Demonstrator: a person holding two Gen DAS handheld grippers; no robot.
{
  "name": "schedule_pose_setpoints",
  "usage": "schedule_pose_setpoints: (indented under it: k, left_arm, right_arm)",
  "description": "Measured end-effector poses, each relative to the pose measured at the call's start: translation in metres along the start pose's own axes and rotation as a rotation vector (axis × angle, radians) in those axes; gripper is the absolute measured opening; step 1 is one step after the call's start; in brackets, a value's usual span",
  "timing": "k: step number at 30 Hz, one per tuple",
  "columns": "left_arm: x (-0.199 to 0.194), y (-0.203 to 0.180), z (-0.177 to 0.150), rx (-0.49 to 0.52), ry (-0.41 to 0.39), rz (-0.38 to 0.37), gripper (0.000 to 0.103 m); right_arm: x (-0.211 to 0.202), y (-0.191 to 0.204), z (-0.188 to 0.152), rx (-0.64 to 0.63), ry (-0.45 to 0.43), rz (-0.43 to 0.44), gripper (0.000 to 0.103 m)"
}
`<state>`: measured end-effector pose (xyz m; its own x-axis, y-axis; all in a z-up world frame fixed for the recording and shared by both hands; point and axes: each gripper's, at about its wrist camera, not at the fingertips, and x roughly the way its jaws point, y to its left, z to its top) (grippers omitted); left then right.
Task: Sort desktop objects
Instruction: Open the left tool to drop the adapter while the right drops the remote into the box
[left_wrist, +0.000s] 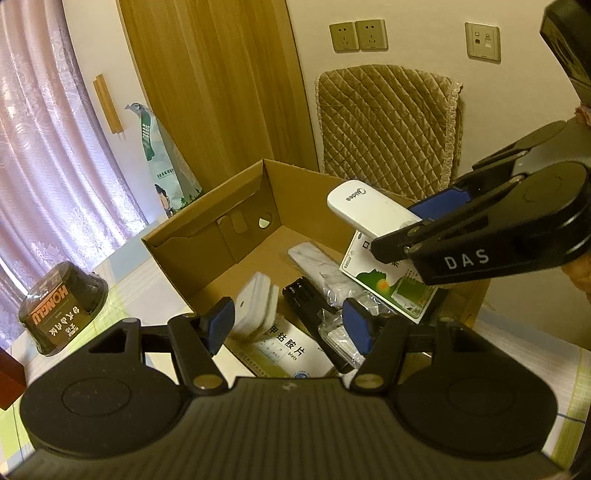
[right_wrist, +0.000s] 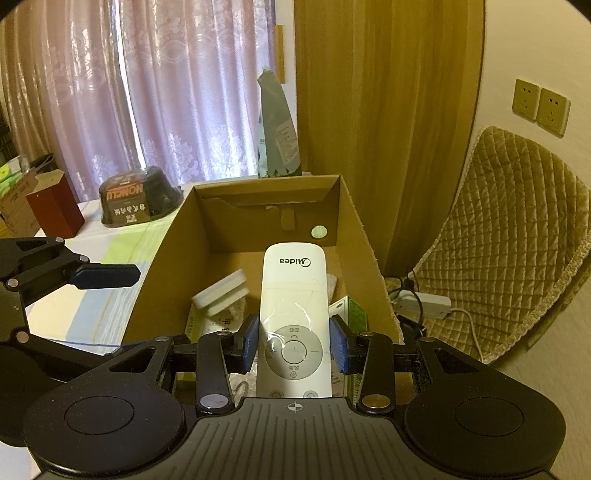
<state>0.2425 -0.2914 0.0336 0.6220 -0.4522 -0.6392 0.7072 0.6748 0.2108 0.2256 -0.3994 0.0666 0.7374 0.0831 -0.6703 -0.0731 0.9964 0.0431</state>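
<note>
While the right gripper (right_wrist: 293, 345) clamps the white remote (right_wrist: 293, 295) between its blue pads above the open box (right_wrist: 155, 280), the left gripper (left_wrist: 290, 325) hovers over the box's near edge, fingers spread wide and empty.

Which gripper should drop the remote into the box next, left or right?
Right. The right gripper already grips the white remote above the cardboard box. The left gripper is open and holds nothing.
</note>
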Motion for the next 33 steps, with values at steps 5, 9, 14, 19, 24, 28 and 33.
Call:
schedule_pose_setpoints:
  k: [5, 9, 14, 19, 24, 28, 33]
  left_arm:
    - [-0.002, 0.001, -0.001, -0.003, -0.003, 0.002, 0.06]
    - [-0.004, 0.002, -0.002, -0.004, -0.006, 0.003, 0.06]
    - [-0.005, 0.004, -0.003, -0.007, -0.009, 0.005, 0.06]
    - [-0.006, 0.006, -0.004, -0.007, -0.011, 0.008, 0.06]
    - [-0.007, 0.007, -0.005, -0.006, -0.012, 0.008, 0.06]
    - [-0.008, 0.007, -0.006, -0.001, -0.015, 0.009, 0.06]
    - [-0.008, 0.009, -0.007, -0.006, -0.017, 0.011, 0.061]
  right_arm:
    - [-0.001, 0.002, 0.001, -0.002, -0.002, 0.001, 0.039]
    - [-0.002, 0.003, 0.002, -0.005, -0.004, 0.0, 0.039]
    - [0.0, 0.005, 0.003, -0.008, -0.004, 0.0, 0.039]
    - [0.002, 0.008, 0.004, -0.01, 0.0, 0.003, 0.039]
    - [0.004, 0.011, 0.004, -0.011, 0.006, 0.007, 0.039]
    - [0.005, 0.012, 0.004, -0.009, 0.008, 0.01, 0.04]
    - [0.006, 0.014, 0.005, -0.006, 0.007, 0.014, 0.04]
